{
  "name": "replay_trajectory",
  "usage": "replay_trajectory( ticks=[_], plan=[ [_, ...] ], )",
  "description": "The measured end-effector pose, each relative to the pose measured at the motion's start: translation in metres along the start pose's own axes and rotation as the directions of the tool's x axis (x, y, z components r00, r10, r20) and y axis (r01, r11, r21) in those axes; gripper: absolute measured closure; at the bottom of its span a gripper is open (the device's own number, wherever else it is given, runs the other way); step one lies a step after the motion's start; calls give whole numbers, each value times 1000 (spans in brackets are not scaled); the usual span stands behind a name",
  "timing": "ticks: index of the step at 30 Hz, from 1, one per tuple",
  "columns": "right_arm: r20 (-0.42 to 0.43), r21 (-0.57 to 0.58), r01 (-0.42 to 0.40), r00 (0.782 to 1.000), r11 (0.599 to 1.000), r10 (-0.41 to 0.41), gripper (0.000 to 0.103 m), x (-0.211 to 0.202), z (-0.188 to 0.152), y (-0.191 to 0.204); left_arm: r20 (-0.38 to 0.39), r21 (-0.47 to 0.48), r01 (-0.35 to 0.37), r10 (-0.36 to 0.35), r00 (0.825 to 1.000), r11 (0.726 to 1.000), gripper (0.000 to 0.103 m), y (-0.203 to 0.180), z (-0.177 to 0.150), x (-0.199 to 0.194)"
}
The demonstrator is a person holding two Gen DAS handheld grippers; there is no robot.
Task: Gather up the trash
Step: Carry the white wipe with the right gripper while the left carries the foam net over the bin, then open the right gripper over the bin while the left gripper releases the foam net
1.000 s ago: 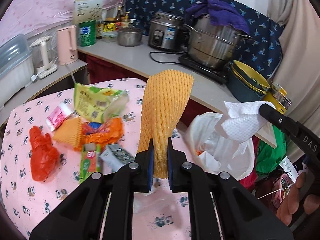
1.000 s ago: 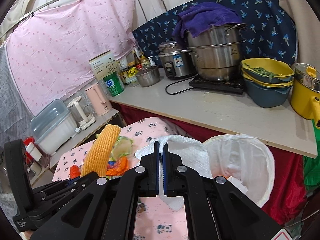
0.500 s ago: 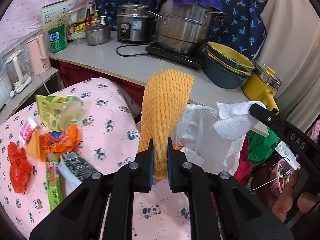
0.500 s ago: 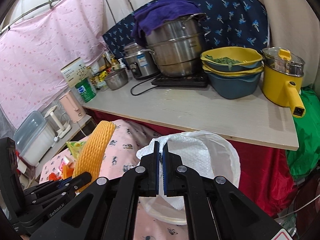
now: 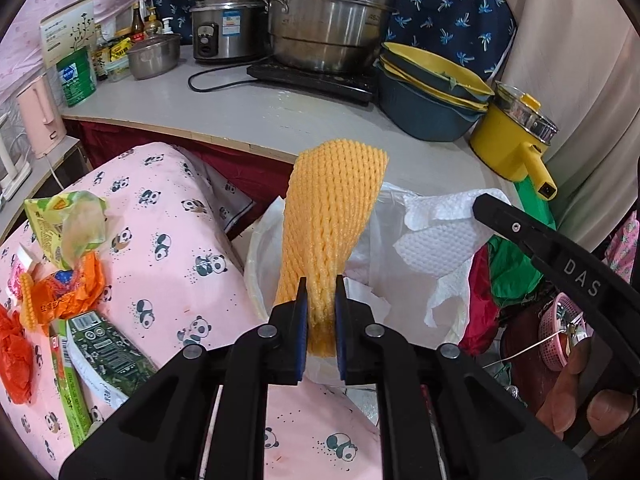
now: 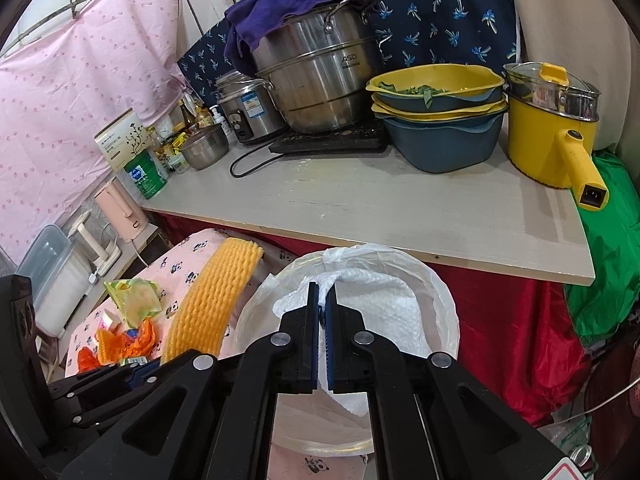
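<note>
Beside the panda-print table [image 5: 192,280], we held a foam fruit net [image 5: 332,232] clenched in our left gripper [image 5: 321,300] and a paper towel [image 6: 384,304] in our right gripper [image 6: 322,300], both over the lined bin [image 6: 444,304] for dropping.

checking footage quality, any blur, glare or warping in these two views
Left wrist view: sharp, no motion blur; fisheye bends the counter edge; dark corners; soft glare on the steel pot. Right wrist view: equally crisp, paper towel bright but textured; even indoor light, faint shadows.
</note>
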State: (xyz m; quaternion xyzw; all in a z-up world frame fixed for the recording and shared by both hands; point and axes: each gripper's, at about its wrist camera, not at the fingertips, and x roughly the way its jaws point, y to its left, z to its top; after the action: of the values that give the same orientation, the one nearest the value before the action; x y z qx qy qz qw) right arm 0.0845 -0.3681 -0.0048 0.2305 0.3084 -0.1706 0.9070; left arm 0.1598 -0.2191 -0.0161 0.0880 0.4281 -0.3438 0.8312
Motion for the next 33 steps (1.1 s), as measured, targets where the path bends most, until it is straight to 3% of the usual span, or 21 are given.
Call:
replay_trajectory(
  ticks=[4, 6, 8, 12, 33],
  plan=[
    [-4, 1, -2, 1000, 1000, 2, 96, 4, 0, 0, -4, 0, 19, -19, 1000, 1000, 89, -1, 0, 7],
    [-1, 2, -3, 1000, 1000, 3, 92, 4, 1, 1, 2, 3, 19, -19, 1000, 1000, 70, -2, -1, 7],
    [12, 3, 2, 1000, 1000, -2, 82, 2, 2, 2, 13, 7, 11, -12, 1000, 1000, 64, -3, 0, 6],
    [30, 4, 1, 1000, 1000, -1, 78, -3, 5, 4, 17, 7, 4, -4, 1000, 1000, 58, -2, 0, 6],
    [57, -46, -41, 997, 998, 43, 72, -28, 3, 38, 54, -76, -50, 54, 997, 996, 56, 29, -8, -26]
  ],
)
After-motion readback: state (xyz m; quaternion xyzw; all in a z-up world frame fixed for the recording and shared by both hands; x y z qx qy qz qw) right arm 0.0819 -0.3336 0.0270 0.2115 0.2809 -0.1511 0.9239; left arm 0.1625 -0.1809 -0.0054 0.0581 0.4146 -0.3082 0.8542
